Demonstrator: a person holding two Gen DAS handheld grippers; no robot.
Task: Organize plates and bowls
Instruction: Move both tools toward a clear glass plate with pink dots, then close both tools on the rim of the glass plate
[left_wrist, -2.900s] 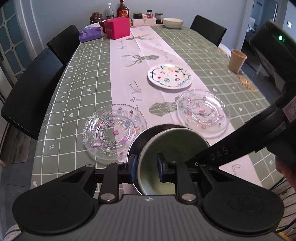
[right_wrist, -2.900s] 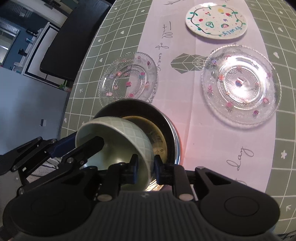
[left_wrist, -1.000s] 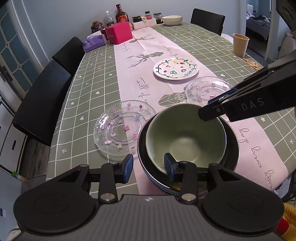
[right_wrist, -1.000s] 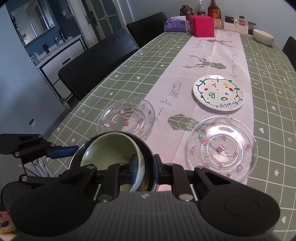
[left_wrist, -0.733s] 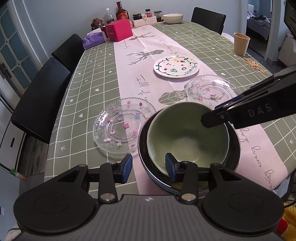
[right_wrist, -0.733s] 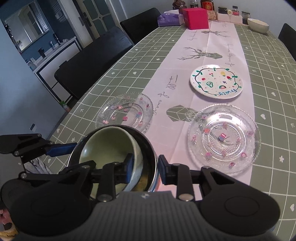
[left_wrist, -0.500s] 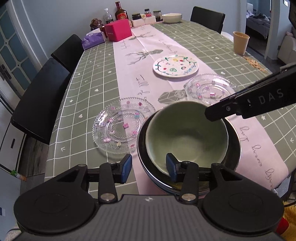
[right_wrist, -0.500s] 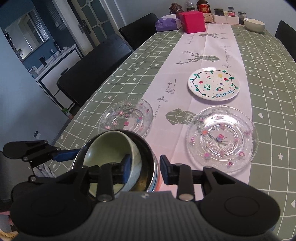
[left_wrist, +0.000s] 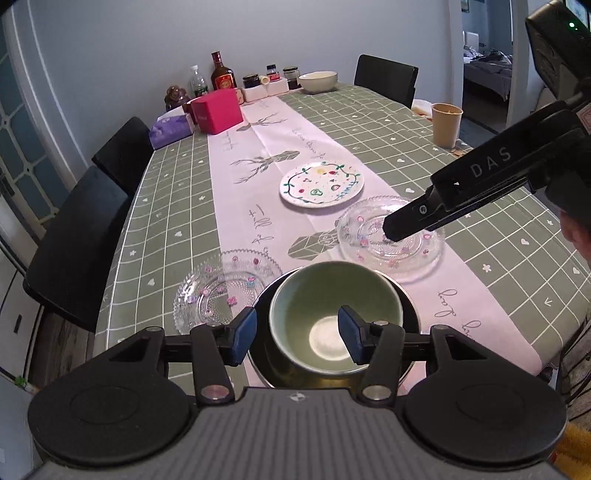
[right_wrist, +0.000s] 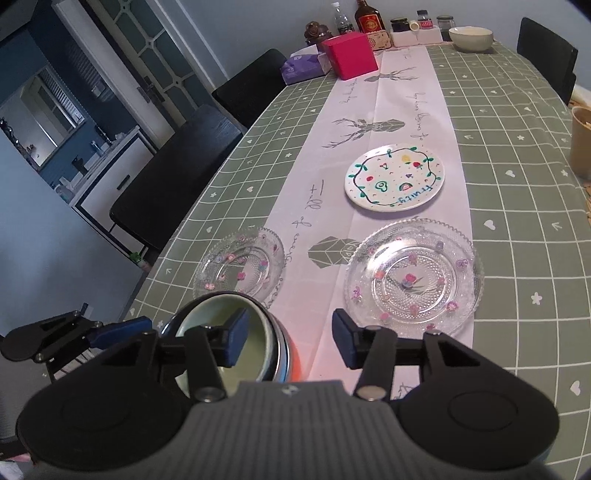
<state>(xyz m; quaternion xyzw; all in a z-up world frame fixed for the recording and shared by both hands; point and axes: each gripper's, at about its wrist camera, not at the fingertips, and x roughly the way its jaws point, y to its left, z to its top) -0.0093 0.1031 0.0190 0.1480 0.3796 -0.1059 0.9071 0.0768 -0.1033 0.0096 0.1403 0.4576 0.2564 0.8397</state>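
Observation:
A pale green bowl sits nested in a wider dark bowl at the table's near edge. My left gripper hovers over the bowls' near left rims, which pass between the pads untouched; its jaws are opening. My right gripper straddles the dark bowl's right rim without pressing it, and its jaws are opening too. One of its fingers reaches in over the right glass plate. A second glass plate lies left of the bowls. A white painted plate lies farther up the runner.
At the table's far end stand a cream bowl, a pink box, a tissue pack, bottles and jars. A paper cup stands at the right edge. Black chairs line the left side.
The green bowl, earlier held tilted by both grippers, now rests in the dark bowl. The right gripper has let go of the rim. Both grippers have widened and lifted back a little.

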